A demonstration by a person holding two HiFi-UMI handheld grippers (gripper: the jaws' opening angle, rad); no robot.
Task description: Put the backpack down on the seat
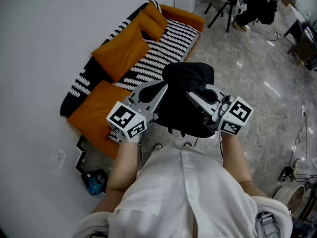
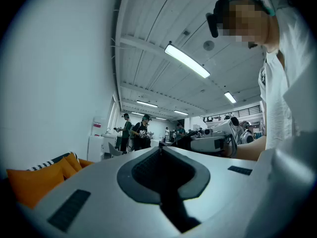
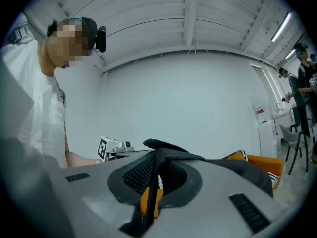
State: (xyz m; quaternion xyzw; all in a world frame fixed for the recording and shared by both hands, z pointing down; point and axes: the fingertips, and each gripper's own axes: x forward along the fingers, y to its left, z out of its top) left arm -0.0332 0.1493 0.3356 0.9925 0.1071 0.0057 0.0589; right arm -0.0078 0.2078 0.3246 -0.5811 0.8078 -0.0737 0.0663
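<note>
Black backpack [image 1: 188,98] hangs before the sofa [image 1: 168,38]: your right gripper [image 1: 191,95] clamps its strap [image 3: 163,148], your left gripper [image 1: 164,88] has jaws together. Orange cushions [image 1: 121,53] cover much of the sofa's seat.

The backpack [image 1: 190,100] was black all over. In the right gripper view, its black strap [image 3: 163,155] carried an orange tab [image 3: 153,202]. The left gripper [image 1: 164,87] and right gripper [image 1: 192,95] were pale grey with dark grey pads, and their cubes [image 1: 126,120] bore black-and-white squares. At 11 o'clock the sofa [image 1: 173,33] was orange under black-and-white stripes, with plain orange cushions [image 1: 121,53]. The floor [image 1: 247,68] was mottled grey, the wall [image 1: 49,29] white and the shirt [image 1: 183,192] white. At 7 o'clock lay a blue thing [image 1: 94,185].
</note>
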